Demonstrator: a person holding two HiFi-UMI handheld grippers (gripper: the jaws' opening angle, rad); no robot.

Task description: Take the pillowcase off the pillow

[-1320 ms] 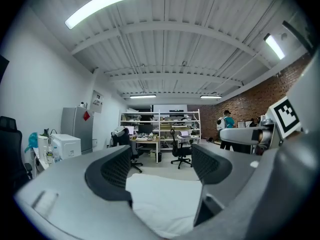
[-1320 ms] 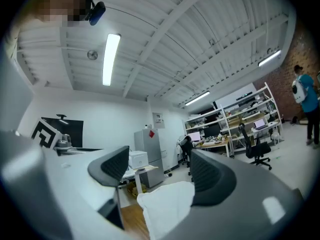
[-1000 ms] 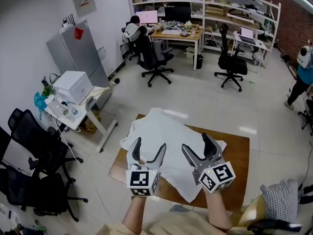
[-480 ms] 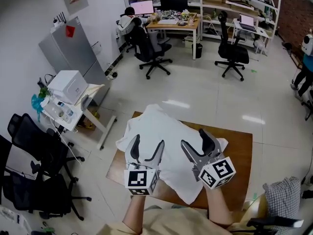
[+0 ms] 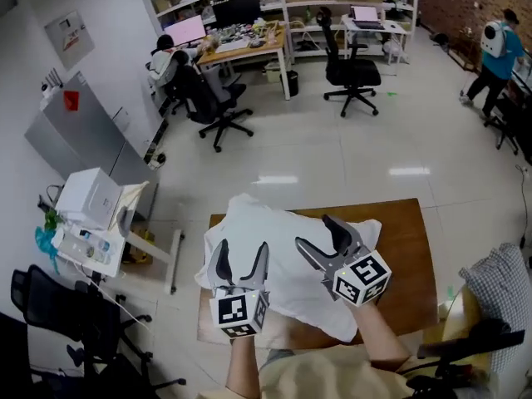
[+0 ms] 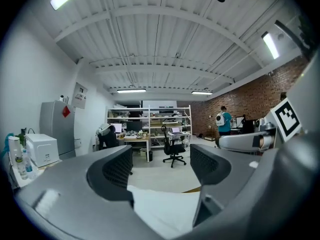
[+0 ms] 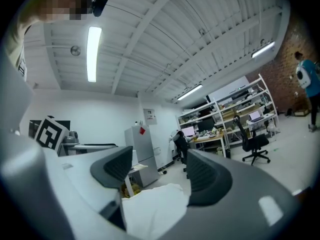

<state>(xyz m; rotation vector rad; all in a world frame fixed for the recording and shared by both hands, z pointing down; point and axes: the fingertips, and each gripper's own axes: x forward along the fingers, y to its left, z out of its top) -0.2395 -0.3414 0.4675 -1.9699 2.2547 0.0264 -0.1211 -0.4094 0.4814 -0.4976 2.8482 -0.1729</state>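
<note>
A white pillow in its white pillowcase (image 5: 278,243) lies across a brown wooden table (image 5: 399,248). My left gripper (image 5: 240,256) hangs over the pillow's near left part, jaws open and empty. My right gripper (image 5: 318,235) hovers over the pillow's middle; its jaws have just closed a little but stay open with nothing between them. In the left gripper view the white cloth (image 6: 165,204) lies below the spread left gripper (image 6: 161,166). The right gripper view shows the pillow (image 7: 155,204) under the parted right gripper (image 7: 156,171).
A side table with a white printer (image 5: 87,198) stands left of the table. Black office chairs (image 5: 50,306) crowd the lower left. A checked cushion (image 5: 503,281) sits at the right. Desks, shelves, a seated person (image 5: 170,61) and a walking person (image 5: 499,44) are far off.
Both grippers have slid sideways above the pillow while the head view swung round. The right jaws stand slightly narrower. The pillow has not moved on the table.
</note>
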